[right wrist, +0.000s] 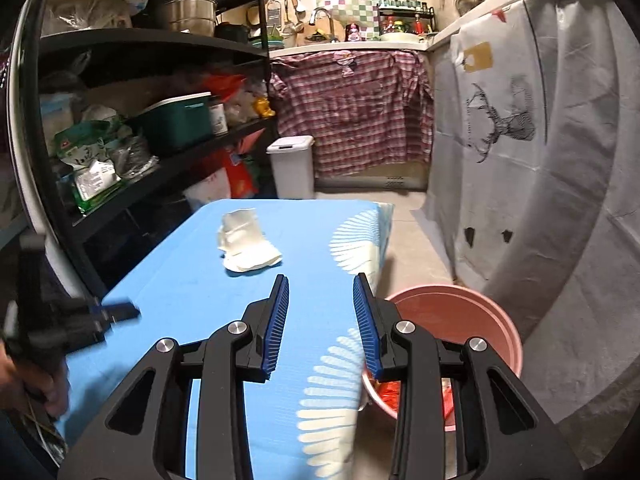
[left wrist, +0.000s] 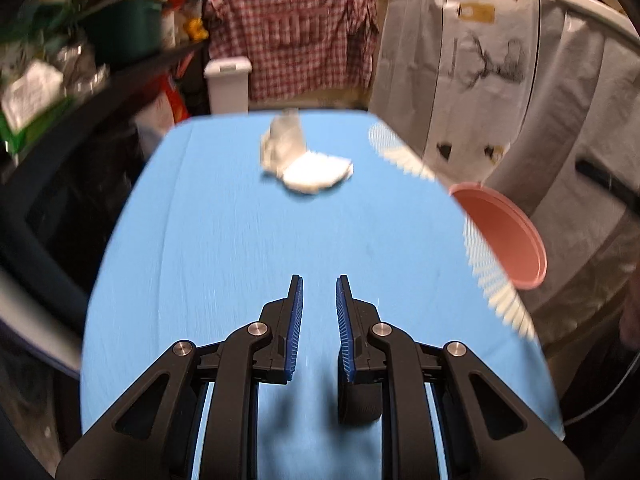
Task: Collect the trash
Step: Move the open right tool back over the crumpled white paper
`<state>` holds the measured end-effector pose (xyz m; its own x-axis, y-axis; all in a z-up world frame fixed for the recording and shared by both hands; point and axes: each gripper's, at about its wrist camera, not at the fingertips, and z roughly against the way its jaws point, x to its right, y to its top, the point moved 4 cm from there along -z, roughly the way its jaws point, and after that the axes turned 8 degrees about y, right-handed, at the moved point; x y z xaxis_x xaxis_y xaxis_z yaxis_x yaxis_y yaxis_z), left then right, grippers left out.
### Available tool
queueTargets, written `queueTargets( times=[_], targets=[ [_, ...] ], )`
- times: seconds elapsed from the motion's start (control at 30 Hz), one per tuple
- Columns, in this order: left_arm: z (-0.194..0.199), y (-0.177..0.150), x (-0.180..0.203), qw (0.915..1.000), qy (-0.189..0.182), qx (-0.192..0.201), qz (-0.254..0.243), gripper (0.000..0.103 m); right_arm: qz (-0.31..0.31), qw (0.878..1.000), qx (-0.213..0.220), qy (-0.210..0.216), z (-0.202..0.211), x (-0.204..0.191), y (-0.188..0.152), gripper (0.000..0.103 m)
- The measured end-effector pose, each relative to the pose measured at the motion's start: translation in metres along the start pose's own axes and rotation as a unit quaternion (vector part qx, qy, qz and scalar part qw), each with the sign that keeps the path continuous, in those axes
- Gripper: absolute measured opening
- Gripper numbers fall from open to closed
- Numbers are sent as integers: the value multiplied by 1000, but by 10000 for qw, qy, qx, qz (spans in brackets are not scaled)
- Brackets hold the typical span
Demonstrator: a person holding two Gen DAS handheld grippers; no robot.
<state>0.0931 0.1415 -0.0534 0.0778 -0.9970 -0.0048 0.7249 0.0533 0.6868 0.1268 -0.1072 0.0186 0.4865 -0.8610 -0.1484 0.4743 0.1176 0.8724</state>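
A crumpled white tissue with a clear wrapper lies on the far part of the blue table. It also shows in the right wrist view. My left gripper is open and empty, low over the table's near half, well short of the trash. My right gripper is open and empty, above the table's right edge, beside the pink bucket. The bucket stands on the floor right of the table, with red trash inside. The left gripper shows blurred at the left of the right wrist view.
A black shelf rack packed with bags and pots stands left of the table. A white lidded bin stands beyond the table's far end. A grey curtain with a deer print hangs on the right.
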Motion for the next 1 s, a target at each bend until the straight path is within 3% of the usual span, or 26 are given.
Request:
queueTargets(
  times=[0.07,0.13,0.2,0.4,0.47,0.5,0.6,1.0],
  targets=[
    [-3,-10,3,9999,-22,-103,-88,20,-37,10000,-35,64,-3,-5,0,35],
    [-2,-18,6,9997,-81,-152,-145,33,-32,9999,-69,114,-7,-10,0,35],
    [-2,-25,10,9995,-138,-208,-197,37,0,9999,-93,137,-9,-15,-1,35],
    [-14,-47,23,9977,-207,-482,-423,37,124,9996,-187,170,-18,-25,-3,35],
    [-19,-50,27,9970,-195,-540,-513,34,139,9995,-221,167,-21,-26,-4,35],
    [-20,-49,28,9970,-175,-535,-533,21,143,9995,-238,166,-23,-25,-4,35],
    [-22,-43,25,9975,-167,-498,-477,12,176,9992,-322,164,-30,-25,-7,35],
    [-36,-1,-3,9995,137,-275,64,3,64,9975,-603,351,-79,-18,-13,35]
  ],
)
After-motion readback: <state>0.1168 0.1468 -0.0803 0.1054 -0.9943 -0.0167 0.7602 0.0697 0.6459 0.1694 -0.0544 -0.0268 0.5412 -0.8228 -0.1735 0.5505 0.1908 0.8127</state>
